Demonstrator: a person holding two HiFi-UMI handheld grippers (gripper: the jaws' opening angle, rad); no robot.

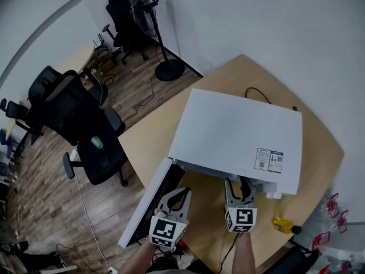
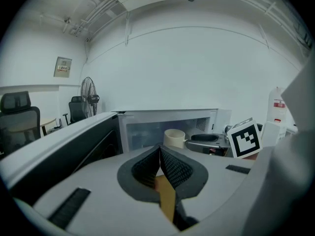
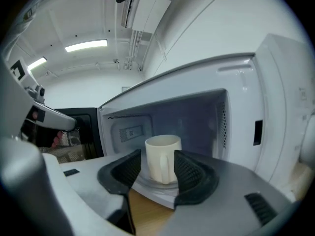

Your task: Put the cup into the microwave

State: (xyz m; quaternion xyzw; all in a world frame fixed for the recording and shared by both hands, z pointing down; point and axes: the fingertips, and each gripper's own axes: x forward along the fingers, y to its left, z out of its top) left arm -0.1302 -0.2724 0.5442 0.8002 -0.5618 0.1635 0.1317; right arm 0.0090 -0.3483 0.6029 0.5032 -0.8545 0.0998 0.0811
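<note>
A cream cup (image 3: 162, 156) stands upright on the glass plate inside the white microwave (image 1: 239, 130), its handle turned toward me. My right gripper (image 3: 157, 157) is open, one dark pad on each side of the cup and neither pressing it. In the head view the right gripper (image 1: 240, 186) reaches under the oven's front edge. My left gripper (image 2: 160, 151) is shut on nothing and hovers just left of the right one (image 1: 183, 194), in front of the opening. The cup (image 2: 173, 137) also shows in the left gripper view. The microwave door (image 1: 151, 204) hangs open to the left.
The microwave sits on a wooden table (image 1: 228, 79) whose edge runs close to the open door. A small yellow object (image 1: 282, 224) lies at the right front. A black cable (image 1: 256, 93) trails behind the oven. Black office chairs (image 1: 74, 113) and a standing fan (image 1: 157, 33) are on the floor beyond.
</note>
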